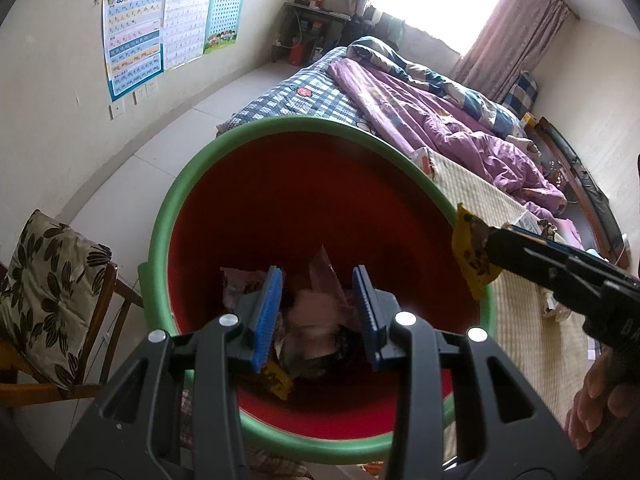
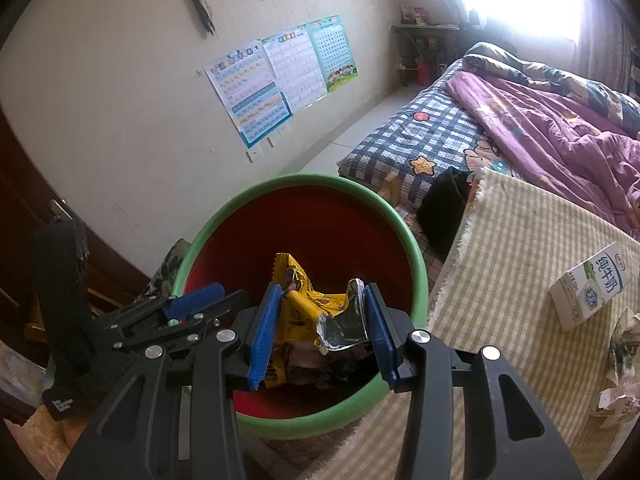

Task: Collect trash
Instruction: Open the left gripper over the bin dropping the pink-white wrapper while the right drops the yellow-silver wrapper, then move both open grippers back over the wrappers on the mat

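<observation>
Here, from the left wrist, we see our left gripper [image 1: 318,316] over the red bin with the green rim [image 1: 168,208], its jaws apart with nothing pinched; wrappers [image 1: 316,308] lie at the bottom. At the right, our right gripper [image 1: 490,252] carries a yellow wrapper [image 1: 468,248] over the rim.

From the right wrist, that yellow wrapper [image 2: 308,308] sits between the blue pads [image 2: 262,332] above the bin [image 2: 416,264]; whether they press it we cannot tell. A milk carton [image 2: 588,286] lies on the striped mat [image 2: 508,248].
</observation>
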Tool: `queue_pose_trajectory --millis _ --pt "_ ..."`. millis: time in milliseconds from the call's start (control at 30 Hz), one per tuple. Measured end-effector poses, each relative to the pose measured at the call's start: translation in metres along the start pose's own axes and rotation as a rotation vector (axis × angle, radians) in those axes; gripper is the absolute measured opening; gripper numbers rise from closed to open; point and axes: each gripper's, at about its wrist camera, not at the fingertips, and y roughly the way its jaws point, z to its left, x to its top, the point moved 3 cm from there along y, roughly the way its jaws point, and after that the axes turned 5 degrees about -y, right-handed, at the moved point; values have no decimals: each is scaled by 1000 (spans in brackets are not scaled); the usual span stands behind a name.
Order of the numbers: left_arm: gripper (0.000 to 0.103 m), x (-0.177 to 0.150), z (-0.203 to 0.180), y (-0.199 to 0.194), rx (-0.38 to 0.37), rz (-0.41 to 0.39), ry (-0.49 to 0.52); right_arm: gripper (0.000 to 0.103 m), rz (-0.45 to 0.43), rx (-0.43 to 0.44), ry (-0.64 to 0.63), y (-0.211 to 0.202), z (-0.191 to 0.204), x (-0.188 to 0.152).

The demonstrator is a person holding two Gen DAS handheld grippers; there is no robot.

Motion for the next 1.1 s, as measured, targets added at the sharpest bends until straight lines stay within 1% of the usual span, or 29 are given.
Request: queue_pose_trajectory --millis 67,133,167,200,267,367,467,533,633,733,933,1100 --pt "36 0 1 0 1 -2 -2 60 -10 0 10 -1 1 1" --pt "45 -1 1 -1 2 -3 -5 61 -24 7 22 -4 -1 3" --pt "53 -1 2 -2 4 -9 -9 64 -26 7 24 -4 -1 4" --pt "57 -1 3 -3 7 -16 -15 68 -29 6 29 -5 -2 4" --pt "58 -1 4 -4 9 -19 -21 71 -36 6 45 -8 -4 5" --pt "60 -1 4 -4 17 -21 -23 72 -50 14 68 -14 -7 6" --pt "60 -1 3 -4 16 -22 -22 72 -66 2 72 -25 -13 5" --pt "61 -1 1 -5 16 -26 -13 72 -78 -23 79 -35 -23 2" --pt "62 -2 -7 -8 22 -38 5 74 -86 -61 115 -47 -45 -9" --pt "63 -4 -17 -9 22 -41 15 75 -82 -124 169 -60 -76 -26" --pt "64 -9 -38 -12 26 -53 38 75 -82 -227 293 -90 -139 -71" --pt "65 -18 -64 -16 31 -71 66 75 -90 -306 406 -124 -194 -109"
